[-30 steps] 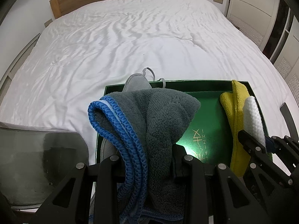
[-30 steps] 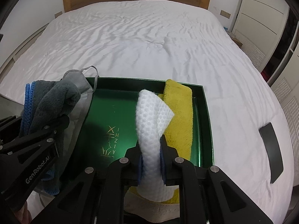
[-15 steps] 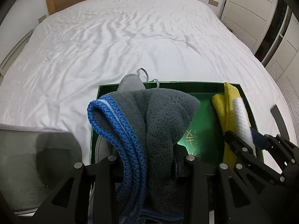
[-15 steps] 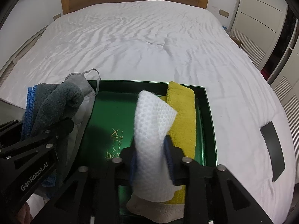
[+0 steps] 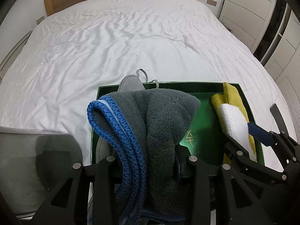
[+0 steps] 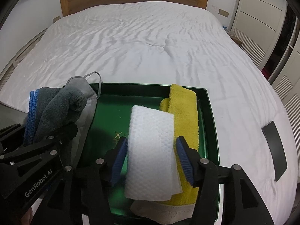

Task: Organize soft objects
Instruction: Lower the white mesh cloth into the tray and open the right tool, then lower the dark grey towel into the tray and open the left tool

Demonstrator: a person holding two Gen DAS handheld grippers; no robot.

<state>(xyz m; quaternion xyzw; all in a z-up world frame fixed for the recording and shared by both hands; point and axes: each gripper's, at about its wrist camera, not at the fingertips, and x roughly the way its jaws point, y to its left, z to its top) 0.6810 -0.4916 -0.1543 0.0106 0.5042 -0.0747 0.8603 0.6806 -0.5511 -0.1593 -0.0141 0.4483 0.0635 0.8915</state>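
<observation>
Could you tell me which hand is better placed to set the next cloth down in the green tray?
Left, probably. Its gripper holds the grey cloth above the green tray. The right gripper's jaws are opening around the white cloth.

White waffle cloth (image 6: 151, 150) between opening right hand-held gripper (image 6: 150, 161) pads.

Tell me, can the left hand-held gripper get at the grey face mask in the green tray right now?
Probably not. The left hand-held gripper is full of the grey towel, which hangs over the face mask at the green tray's left edge.
</observation>
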